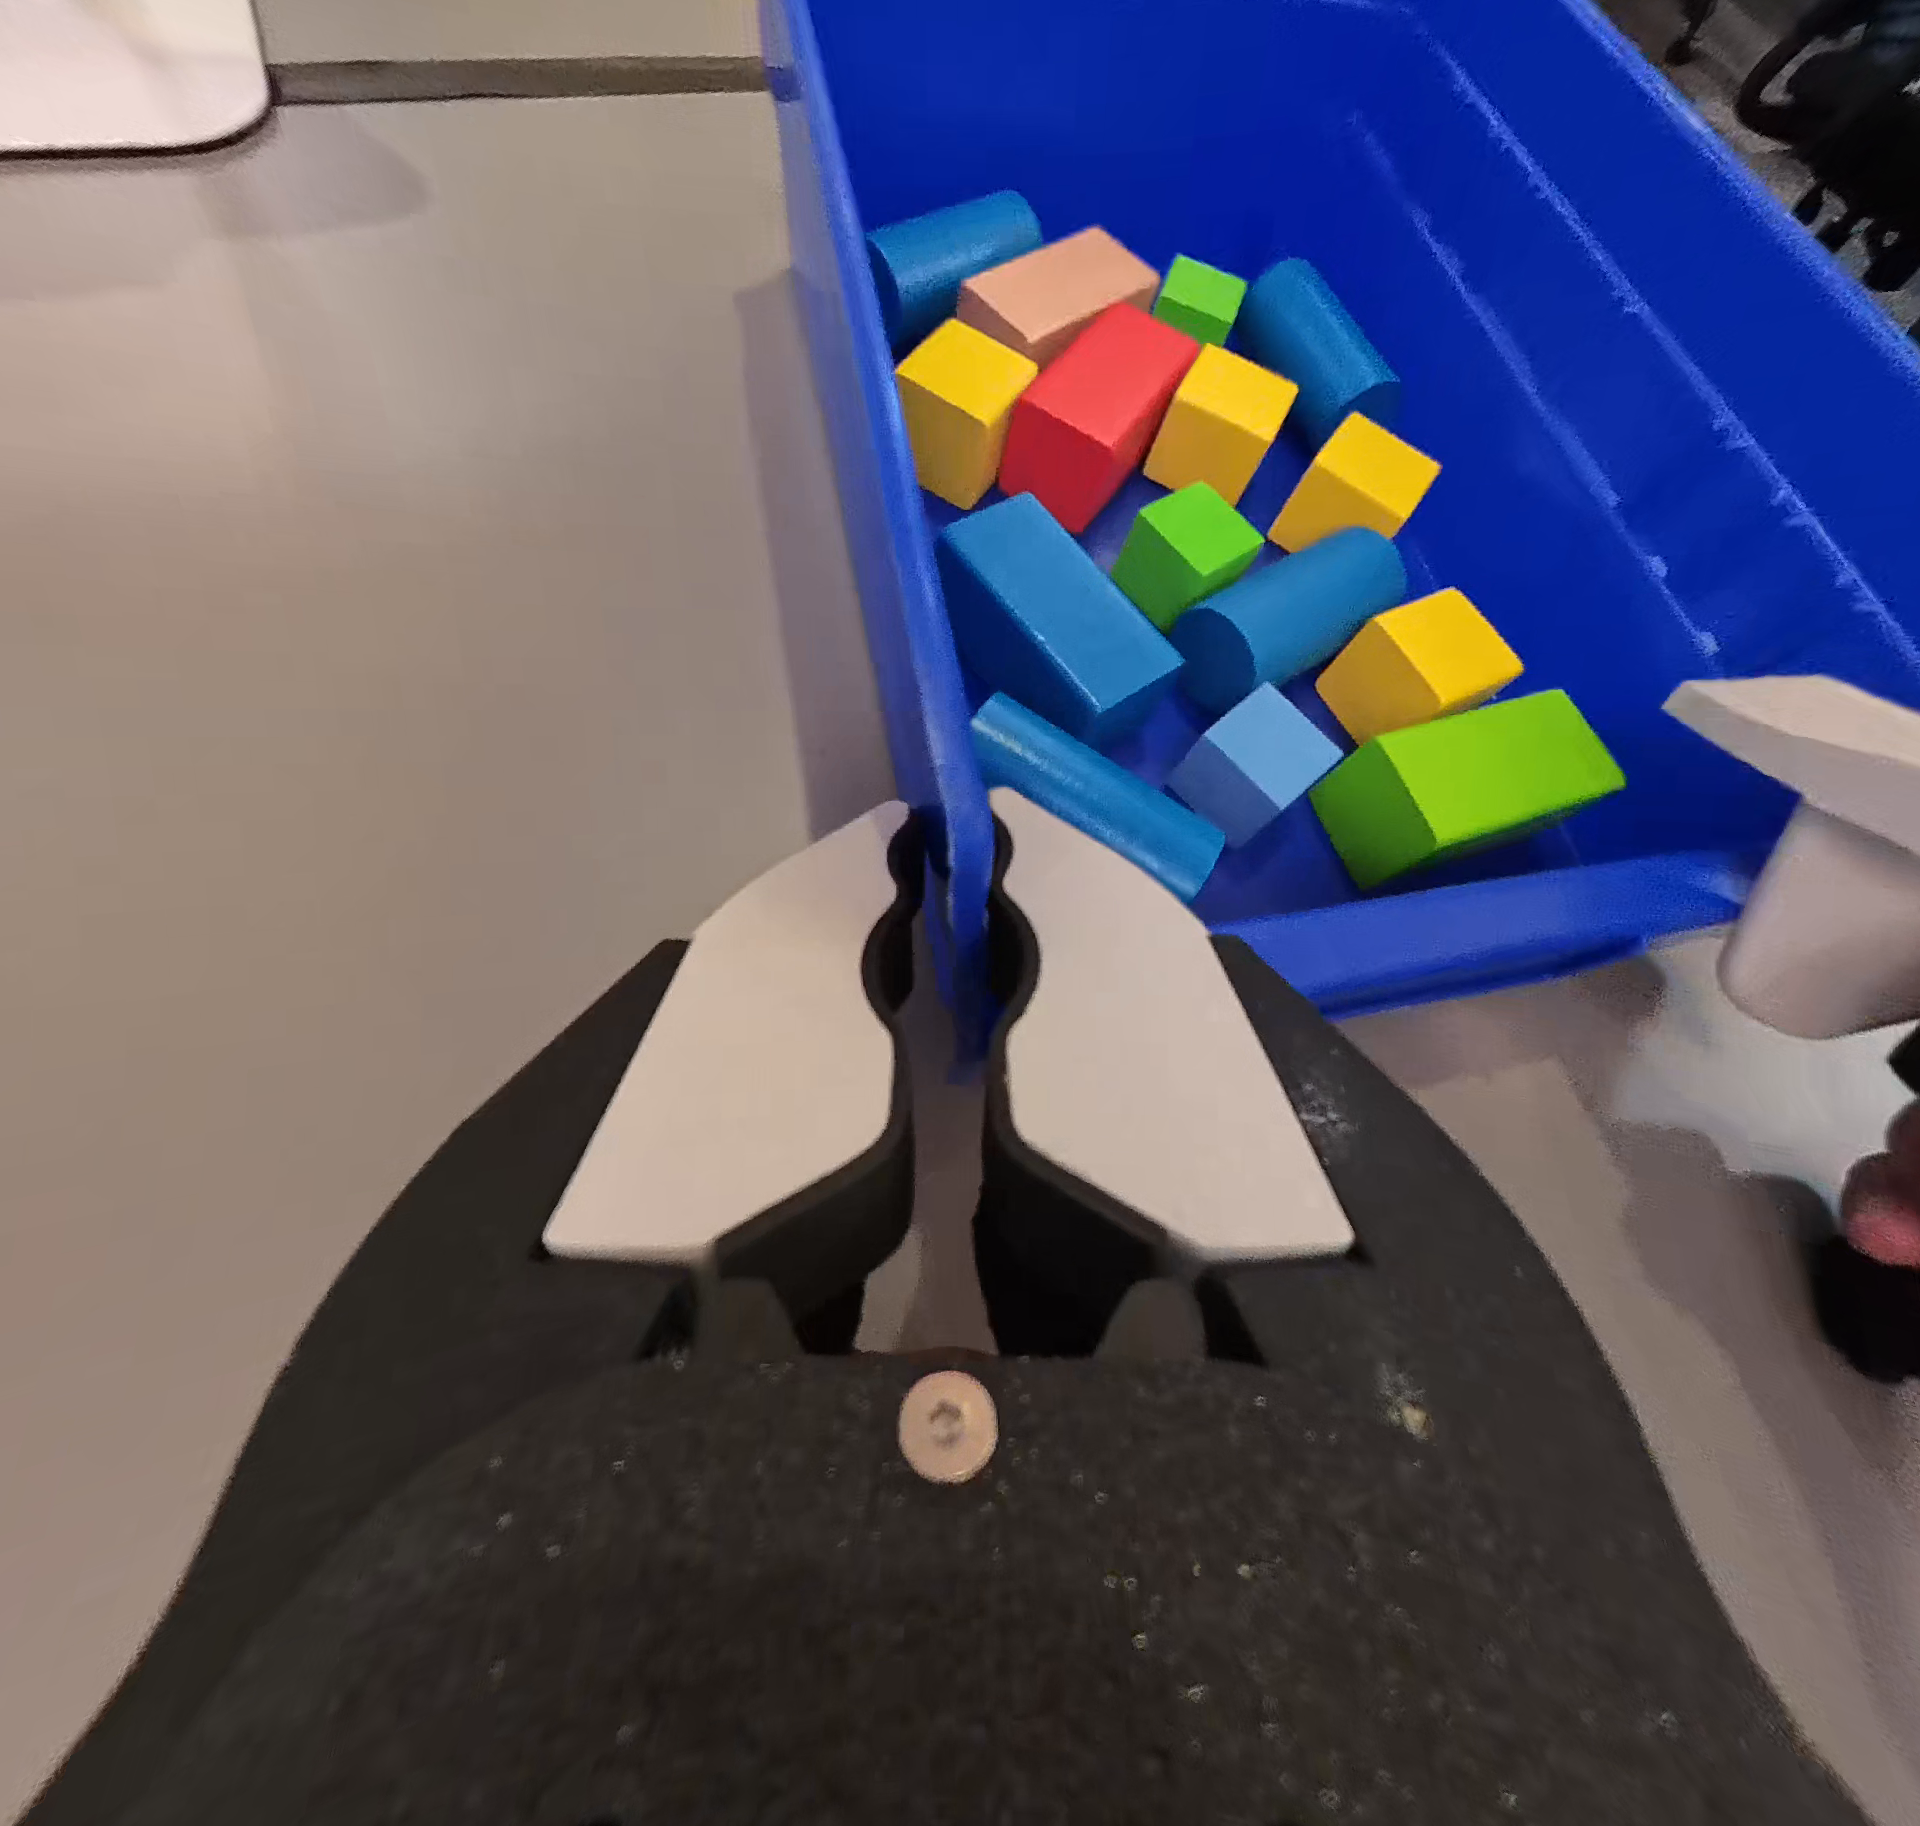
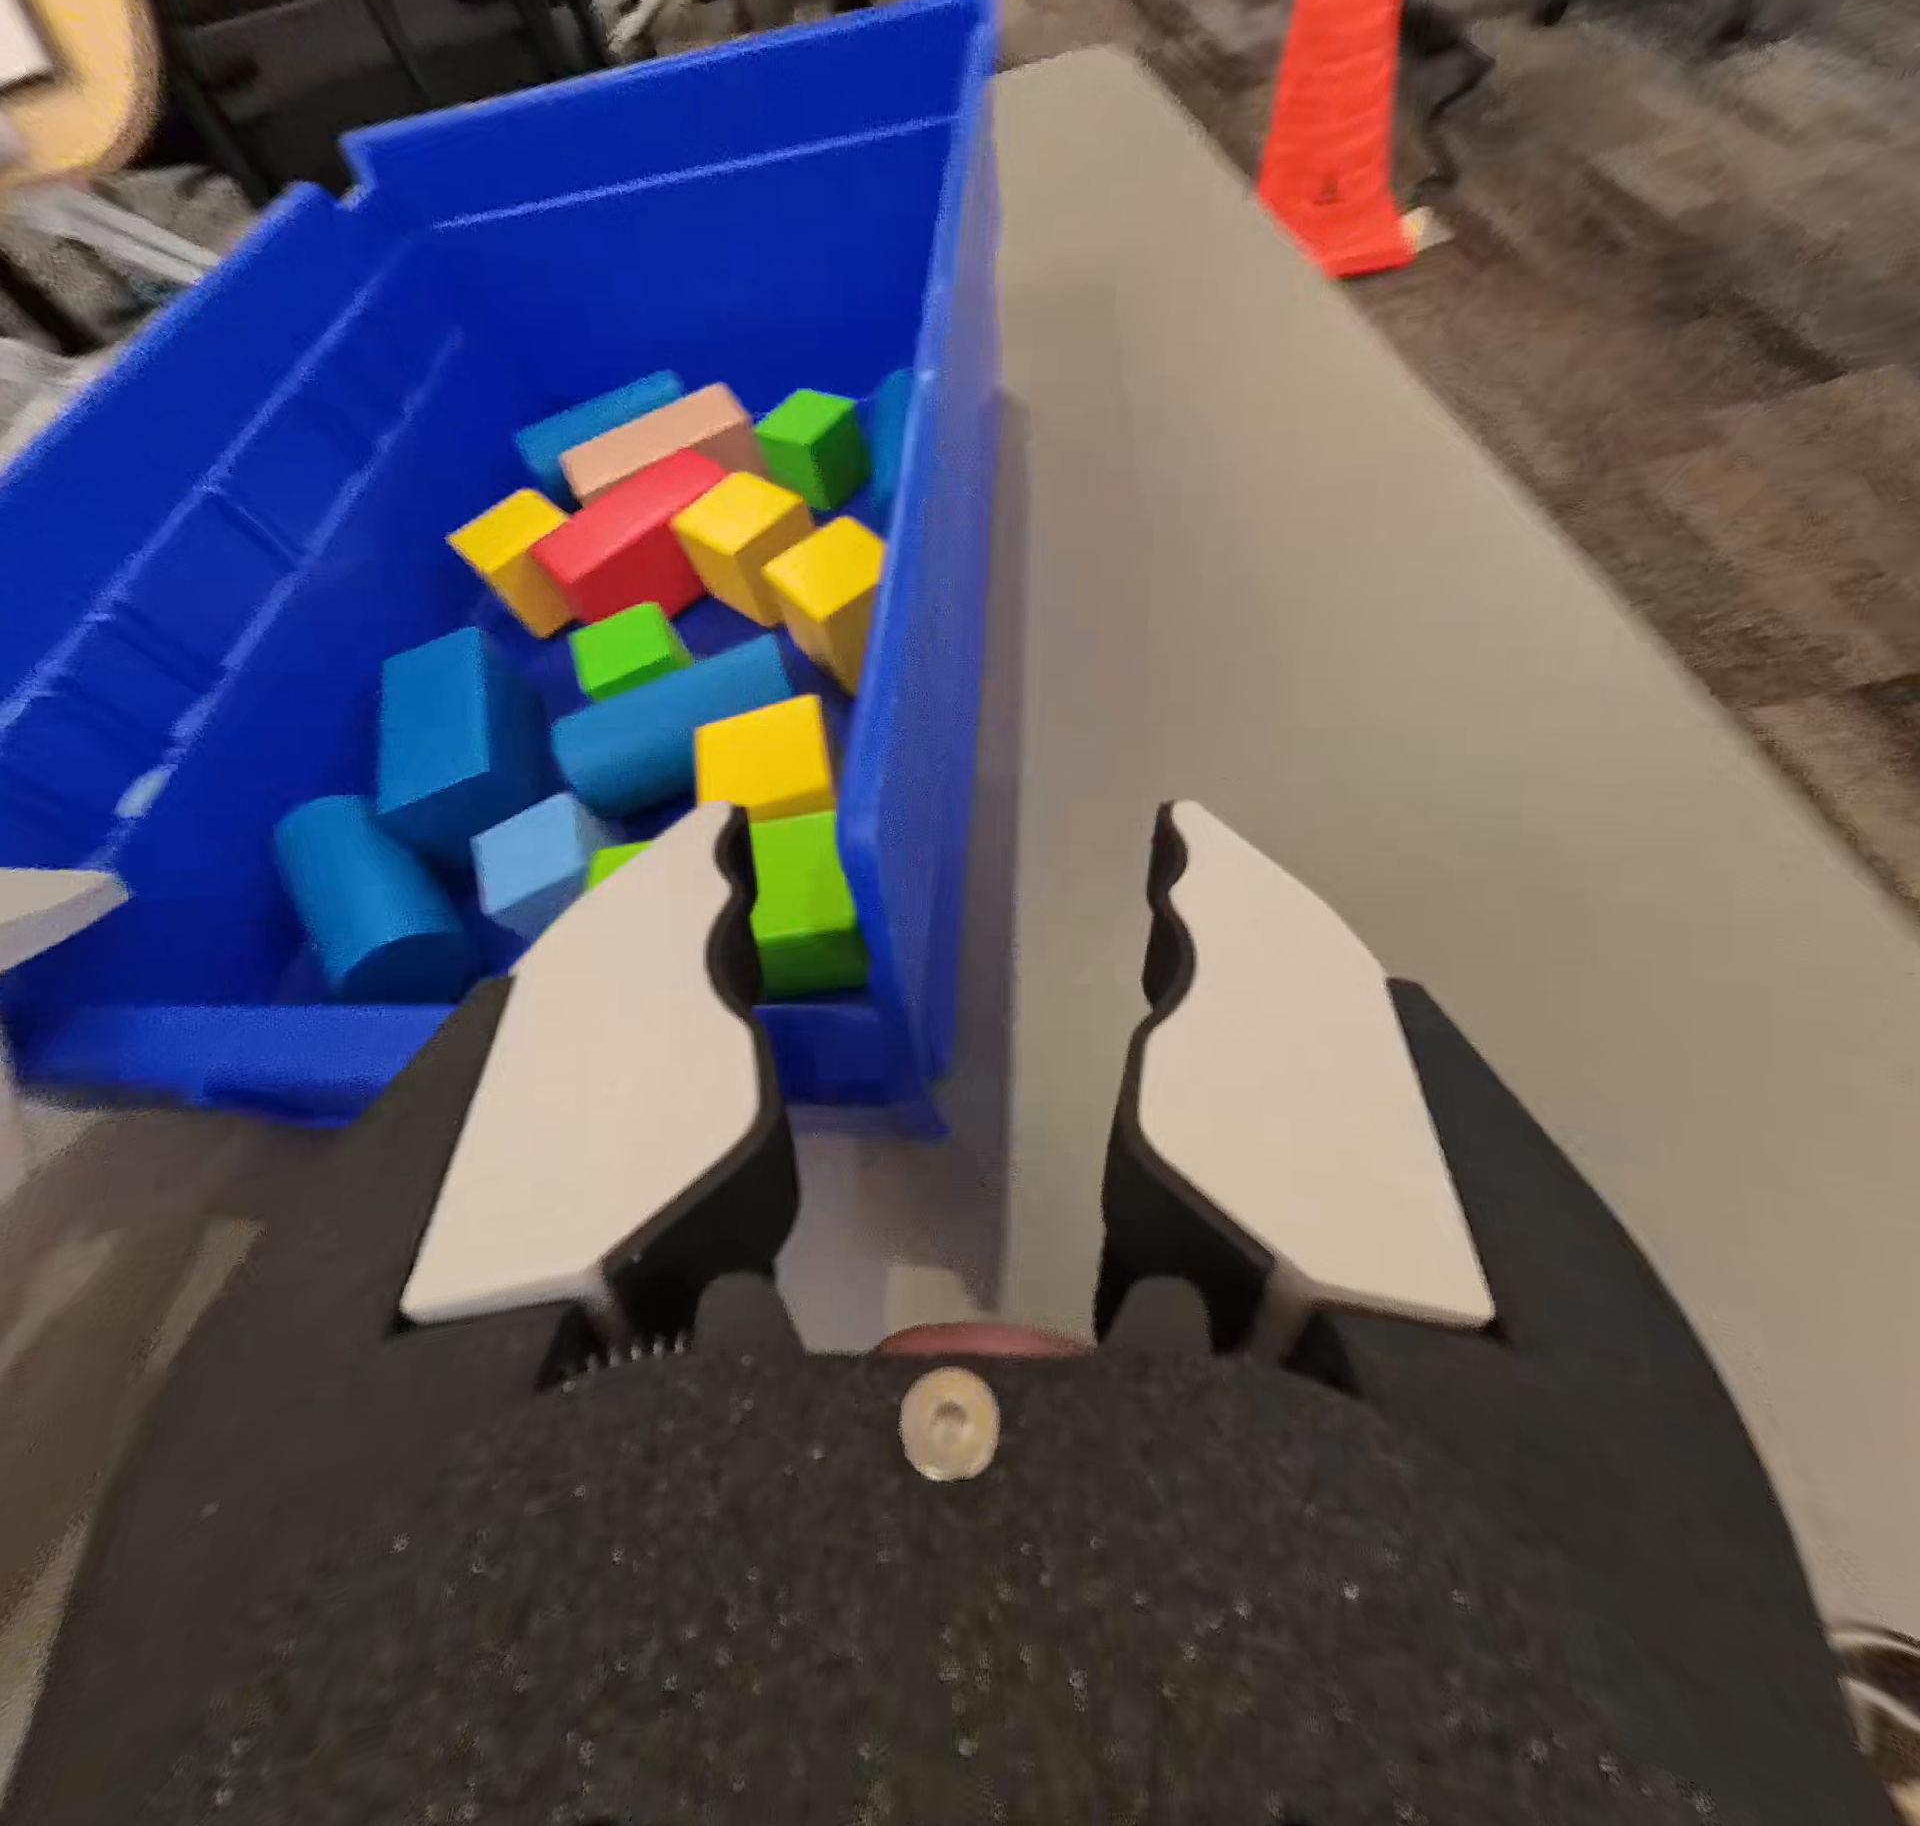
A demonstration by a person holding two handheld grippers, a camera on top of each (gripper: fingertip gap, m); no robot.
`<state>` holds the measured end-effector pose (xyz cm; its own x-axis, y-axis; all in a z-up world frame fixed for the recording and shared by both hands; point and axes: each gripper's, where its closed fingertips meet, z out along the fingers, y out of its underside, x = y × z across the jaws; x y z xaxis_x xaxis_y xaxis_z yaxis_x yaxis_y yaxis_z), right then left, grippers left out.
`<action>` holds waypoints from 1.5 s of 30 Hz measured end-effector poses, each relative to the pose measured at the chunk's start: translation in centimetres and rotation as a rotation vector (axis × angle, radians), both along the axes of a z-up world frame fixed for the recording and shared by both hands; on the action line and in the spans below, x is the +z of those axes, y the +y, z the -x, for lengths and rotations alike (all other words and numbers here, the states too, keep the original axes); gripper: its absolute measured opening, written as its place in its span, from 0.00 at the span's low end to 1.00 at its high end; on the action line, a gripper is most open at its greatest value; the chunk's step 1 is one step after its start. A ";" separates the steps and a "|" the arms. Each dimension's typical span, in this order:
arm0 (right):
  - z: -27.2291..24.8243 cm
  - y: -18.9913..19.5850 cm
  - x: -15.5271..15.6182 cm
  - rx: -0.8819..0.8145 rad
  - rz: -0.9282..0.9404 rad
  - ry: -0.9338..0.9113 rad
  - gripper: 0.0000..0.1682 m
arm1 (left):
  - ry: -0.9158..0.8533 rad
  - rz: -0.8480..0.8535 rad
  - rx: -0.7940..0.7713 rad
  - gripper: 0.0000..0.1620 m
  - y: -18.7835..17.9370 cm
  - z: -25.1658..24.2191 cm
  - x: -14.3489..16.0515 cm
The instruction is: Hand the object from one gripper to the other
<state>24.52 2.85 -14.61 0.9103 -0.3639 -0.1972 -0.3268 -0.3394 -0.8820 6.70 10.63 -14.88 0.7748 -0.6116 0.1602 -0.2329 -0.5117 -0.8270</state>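
The blue bin (image 1: 1351, 166) of wooden blocks (image 1: 1091, 415) rests on the tabletop (image 1: 416, 633); its near side wall is clamped by the left hand-held gripper (image 1: 951, 826). The right hand-held gripper (image 2: 945, 820), spread wide and empty, is poised around the opposite wall. If released early, the bin may tip and the blocks be spilled.

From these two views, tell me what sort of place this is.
Probably an office or lab workspace: a grey table holding a blue plastic bin of wooden blocks, carpeted floor, and wheeled chair bases beyond.
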 end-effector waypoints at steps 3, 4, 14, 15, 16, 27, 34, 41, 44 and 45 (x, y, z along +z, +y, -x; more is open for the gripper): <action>2.2 0.0 0.5 0.020 -0.056 0.055 0.16 | 0.019 -0.010 0.004 0.05 -0.3 0.7 0.0; 2.1 -0.5 0.6 -0.023 -0.032 0.053 0.10 | 0.018 -0.012 0.007 0.04 -0.6 1.0 0.1; 13.2 0.4 6.8 0.007 -0.161 0.018 0.02 | -0.014 -0.211 0.131 0.04 -0.2 14.0 8.1; 15.3 1.4 7.0 0.030 -0.168 0.019 0.02 | 0.002 -0.230 0.162 0.04 0.3 16.3 8.6; 17.6 2.4 7.0 0.054 -0.168 0.022 0.02 | 0.020 -0.239 0.194 0.03 0.9 18.8 8.9; 31.3 8.3 0.8 0.234 -0.029 -0.006 0.02 | 0.047 -0.055 0.304 0.03 4.7 32.0 1.4; 31.7 6.5 3.1 0.427 -0.109 -0.021 0.12 | -0.171 0.060 0.167 0.31 1.4 33.5 4.7; 37.3 0.6 5.9 0.701 -0.280 -0.227 0.22 | 0.110 -0.125 0.438 0.40 2.6 53.6 6.6; 43.5 -0.5 4.5 0.852 -0.247 -0.179 0.24 | 0.111 0.000 0.487 0.44 6.1 58.4 3.8; 45.6 -0.8 4.2 0.901 -0.233 -0.179 0.24 | 0.082 0.028 0.485 0.47 7.4 58.8 3.3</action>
